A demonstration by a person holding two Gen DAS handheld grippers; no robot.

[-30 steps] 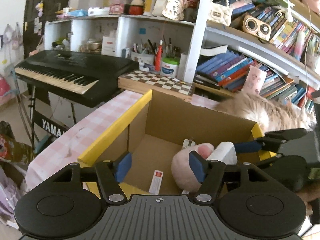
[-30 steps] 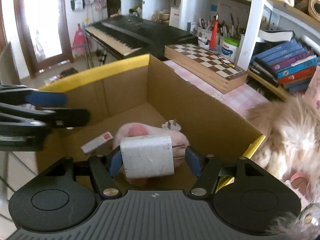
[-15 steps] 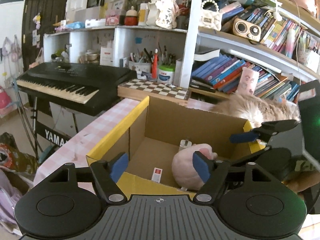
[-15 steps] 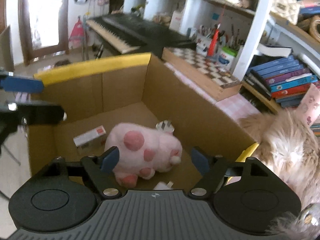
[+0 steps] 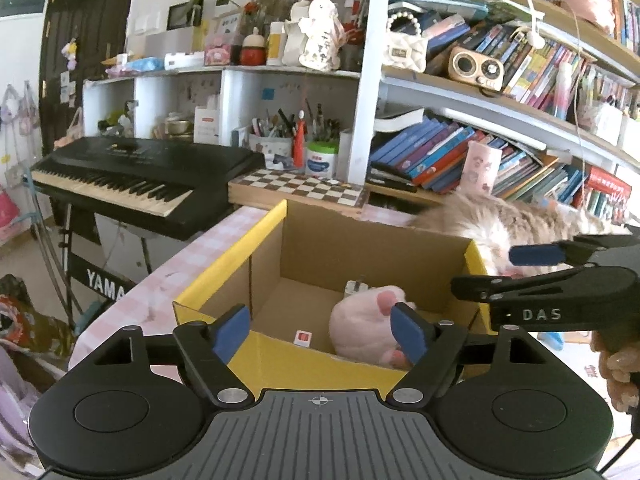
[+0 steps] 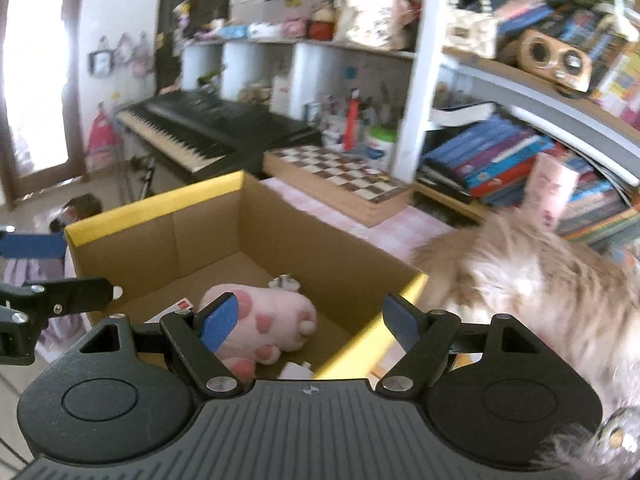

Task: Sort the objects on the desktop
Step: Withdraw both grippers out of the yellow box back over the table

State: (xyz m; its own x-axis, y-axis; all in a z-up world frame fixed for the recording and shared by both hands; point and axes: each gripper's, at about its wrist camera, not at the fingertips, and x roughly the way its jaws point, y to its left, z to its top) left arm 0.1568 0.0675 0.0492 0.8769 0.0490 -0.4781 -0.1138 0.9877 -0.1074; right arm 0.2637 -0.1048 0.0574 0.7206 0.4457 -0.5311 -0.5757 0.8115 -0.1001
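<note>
Hovering with fingers spread and empty, the right gripper [image 6: 310, 318] and left gripper [image 5: 320, 332] are being held above the cardboard box [image 6: 160, 208], where the pink plush toy [image 6: 264, 320] and the white charger [image 6: 296, 370] are lying below the fingertips, while a snag is being risked by the furry cat [image 6: 520, 280] just beside the right finger.

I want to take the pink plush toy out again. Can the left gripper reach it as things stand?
Probably yes. The left gripper is open above the cardboard box, which has no lid, and nothing covers the pink plush toy.
</note>
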